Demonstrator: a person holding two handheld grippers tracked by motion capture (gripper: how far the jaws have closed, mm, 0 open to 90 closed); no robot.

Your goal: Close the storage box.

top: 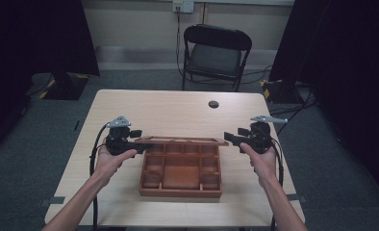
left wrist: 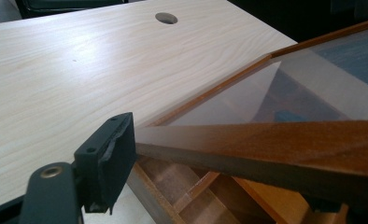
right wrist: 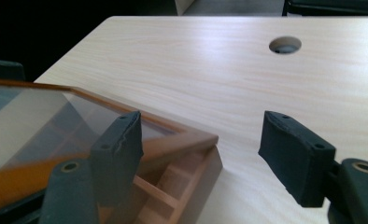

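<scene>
Gripping the lid's point(top: 180, 141) left frame edge, the left gripper point(top: 138, 146) holds it raised over the wooden box point(top: 181, 185). Right gripper point(top: 232, 139) hangs unclenched just off the lid's right corner, nothing between its jaws. Looks mid-lift to me; next it probably needs that right side grabbed too.

Lid point(top: 180, 141) above box point(top: 181, 174) (mid-table), chair point(top: 216, 53) behind table point(top: 144, 108).

The box point(top: 181, 173) is a warm reddish-brown wood, its lid point(top: 180, 141) has the same brown frame around clear glass. Table point(top: 168, 108) is pale, light-grained wood. Both grippers point(top: 130, 143) point(top: 233, 138) are black, and the chair point(top: 216, 50) too.
</scene>
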